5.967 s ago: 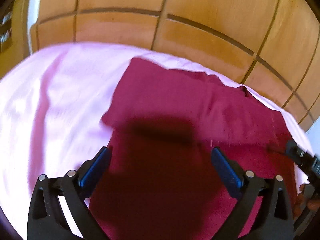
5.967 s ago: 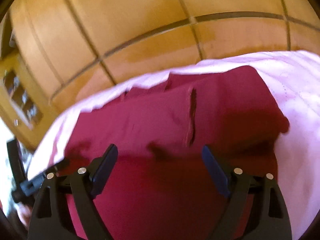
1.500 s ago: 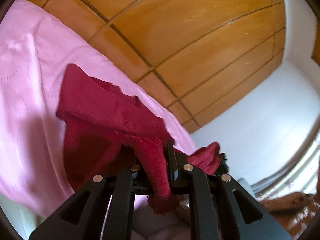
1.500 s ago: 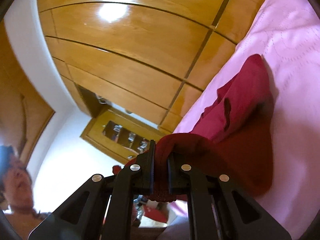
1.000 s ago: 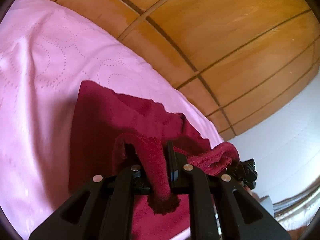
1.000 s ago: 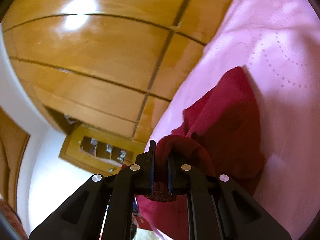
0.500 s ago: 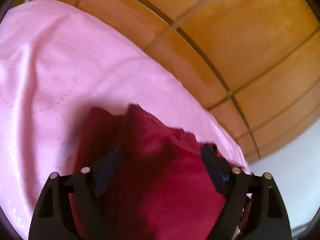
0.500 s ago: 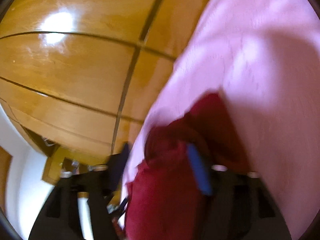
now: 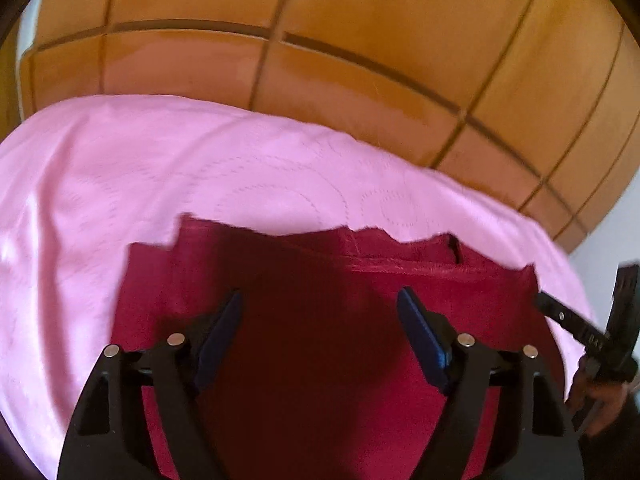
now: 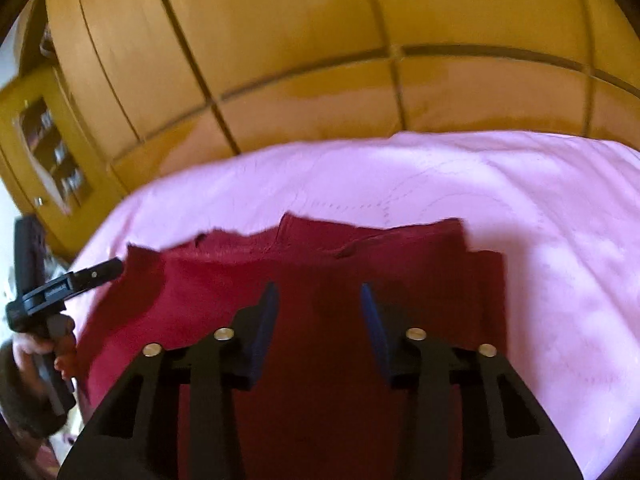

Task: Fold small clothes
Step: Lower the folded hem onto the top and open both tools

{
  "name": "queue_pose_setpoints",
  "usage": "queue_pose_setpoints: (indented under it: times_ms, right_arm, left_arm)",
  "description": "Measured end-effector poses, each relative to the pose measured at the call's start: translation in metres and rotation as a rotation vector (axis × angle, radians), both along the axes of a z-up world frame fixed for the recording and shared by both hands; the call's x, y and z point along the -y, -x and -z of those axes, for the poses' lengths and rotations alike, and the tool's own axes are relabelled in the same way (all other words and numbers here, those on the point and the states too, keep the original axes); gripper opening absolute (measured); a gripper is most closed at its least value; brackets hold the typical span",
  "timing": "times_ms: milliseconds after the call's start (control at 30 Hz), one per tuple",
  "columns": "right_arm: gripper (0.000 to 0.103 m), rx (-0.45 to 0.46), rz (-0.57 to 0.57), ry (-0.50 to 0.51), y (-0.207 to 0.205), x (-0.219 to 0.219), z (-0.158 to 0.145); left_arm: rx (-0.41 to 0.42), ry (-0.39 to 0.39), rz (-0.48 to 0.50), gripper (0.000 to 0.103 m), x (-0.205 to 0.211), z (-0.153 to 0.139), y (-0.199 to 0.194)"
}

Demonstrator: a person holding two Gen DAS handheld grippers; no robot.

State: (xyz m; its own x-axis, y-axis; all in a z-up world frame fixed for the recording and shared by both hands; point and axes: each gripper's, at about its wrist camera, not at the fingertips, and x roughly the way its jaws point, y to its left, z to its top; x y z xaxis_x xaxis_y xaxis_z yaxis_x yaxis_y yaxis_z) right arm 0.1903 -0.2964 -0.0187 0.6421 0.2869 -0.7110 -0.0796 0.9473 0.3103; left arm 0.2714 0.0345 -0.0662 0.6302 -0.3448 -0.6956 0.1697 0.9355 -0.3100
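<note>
A dark red garment (image 9: 320,280) lies folded on the pink bedspread (image 9: 200,168). It also shows in the right wrist view (image 10: 320,264). My left gripper (image 9: 320,308) is open and empty, just above the garment's near part. My right gripper (image 10: 316,304) is open and empty, above the garment's middle. The right gripper shows at the right edge of the left wrist view (image 9: 580,328). The left gripper shows at the left edge of the right wrist view (image 10: 68,284).
A wooden panelled wardrobe (image 9: 360,40) stands right behind the bed's far edge. A glass-fronted wooden cabinet (image 10: 52,156) stands at the far left in the right wrist view. Pink bedspread (image 10: 540,220) extends to the right of the garment.
Both grippers were shut on the garment's lifted edge, carried it over, then opened and let it go. The garment now lies flat, folded over, and both grippers have pulled back.
</note>
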Motion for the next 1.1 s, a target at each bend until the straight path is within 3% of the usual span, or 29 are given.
queue_pose_setpoints:
  times_ms: [100,167,267,400,500,567,633,733,800,867,933,1000,1100]
  right_arm:
    - [0.034,-0.085,-0.008,0.03,-0.022,-0.013,0.021]
    - [0.034,-0.102,-0.017,0.063,-0.027,-0.018,0.029]
    - [0.034,-0.101,-0.017,0.103,-0.046,-0.024,0.04]
    - [0.034,-0.06,0.007,0.139,-0.063,-0.025,0.055]
    - [0.034,-0.046,0.018,0.112,-0.065,-0.022,0.056]
    - [0.034,-0.039,0.019,0.095,-0.063,-0.02,0.055]
    - [0.034,-0.036,0.02,0.088,-0.062,-0.019,0.055]
    - [0.035,-0.033,0.019,0.091,-0.062,-0.02,0.055]
    - [0.035,-0.031,0.019,0.092,-0.061,-0.02,0.054]
    - [0.035,-0.028,0.02,0.092,-0.061,-0.02,0.054]
    - [0.035,-0.023,0.021,0.097,-0.06,-0.021,0.053]
    - [0.035,-0.019,0.021,0.101,-0.059,-0.021,0.054]
    - [0.035,-0.018,0.023,0.087,-0.059,-0.019,0.055]
  left_arm:
    - [0.012,-0.103,-0.031,0.075,0.003,0.013,-0.009]
    - [0.002,-0.147,-0.06,0.069,-0.002,0.028,-0.011]
    - [0.034,-0.078,-0.078,0.068,-0.019,0.036,0.003]
    - [0.068,-0.08,-0.147,0.055,-0.029,0.038,0.015]
    - [0.066,-0.104,-0.155,0.055,-0.028,0.039,0.015]
    - [0.054,-0.159,-0.156,0.056,-0.018,0.037,0.013]
    - [0.035,-0.194,-0.133,0.076,-0.006,0.032,0.009]
    - [0.044,-0.187,-0.071,0.08,0.01,0.019,0.004]
    - [0.046,-0.235,-0.053,0.082,0.02,0.018,-0.006]
    - [0.018,-0.271,-0.068,0.083,0.018,0.025,-0.017]
    - [-0.019,-0.224,-0.115,0.081,0.002,0.036,-0.024]
    - [-0.003,-0.201,-0.144,0.07,-0.009,0.037,-0.018]
    - [0.02,-0.198,-0.177,0.069,-0.016,0.039,-0.011]
